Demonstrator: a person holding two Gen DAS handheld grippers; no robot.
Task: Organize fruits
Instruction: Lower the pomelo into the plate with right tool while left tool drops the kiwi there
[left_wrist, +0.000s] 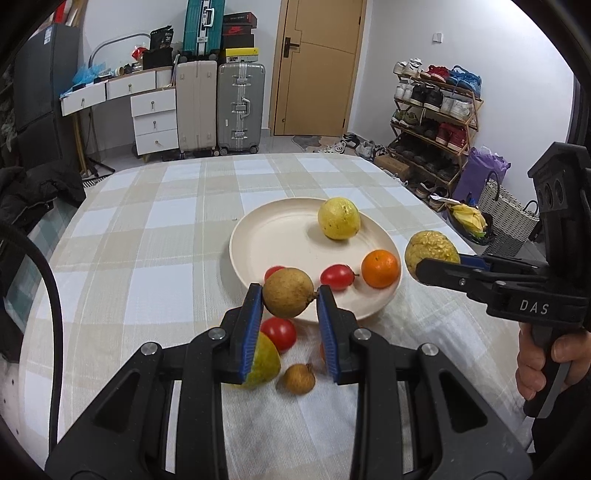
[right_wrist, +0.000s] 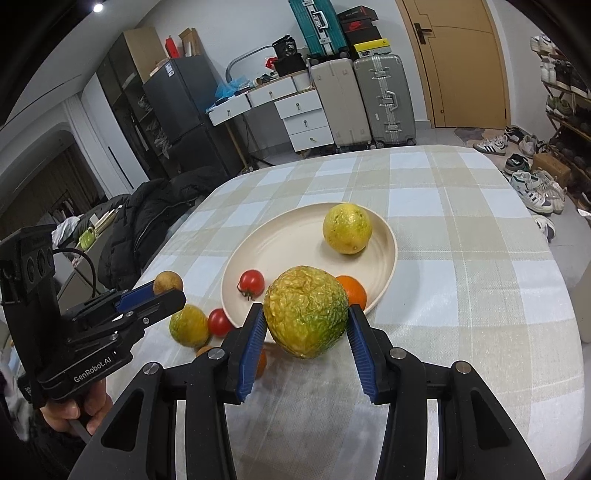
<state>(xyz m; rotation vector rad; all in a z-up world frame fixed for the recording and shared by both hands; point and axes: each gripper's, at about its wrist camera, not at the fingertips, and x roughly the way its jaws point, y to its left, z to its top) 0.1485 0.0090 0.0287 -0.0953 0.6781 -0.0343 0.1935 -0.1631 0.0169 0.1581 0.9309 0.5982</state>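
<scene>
Fingers first: in the left wrist view your left gripper (left_wrist: 290, 297) is clamped narrow on a small brown fruit (left_wrist: 287, 292), blue pads (left_wrist: 253, 325) pressing both sides, carried just over the near rim of the plate (left_wrist: 258, 236). That makes sense, since the plate is clearly the collection spot: a yellow fruit (left_wrist: 338, 223), an orange (left_wrist: 380, 268) and a tomato (left_wrist: 337, 274) already sit on it. Loose on the cloth (left_wrist: 147, 221) below you are a red tomato (left_wrist: 279, 333), a green-yellow fruit (left_wrist: 263, 363) and another little brown one (left_wrist: 299, 378). Off to the right, your right gripper (left_wrist: 432, 266) holds a wrinkled fruit (left_wrist: 430, 250) beside the plate.

Right wrist view: that gripper (right_wrist: 306, 325) grips the wrinkled yellow-green fruit (right_wrist: 306, 312) across its middle, wider than the left, hovering at the plate's (right_wrist: 295, 229) near edge. Your left gripper (right_wrist: 159, 293) shows at the left with its brown fruit (right_wrist: 168, 282). Looks like both are lined up for a drop onto the open centre, I'd guess.
</scene>
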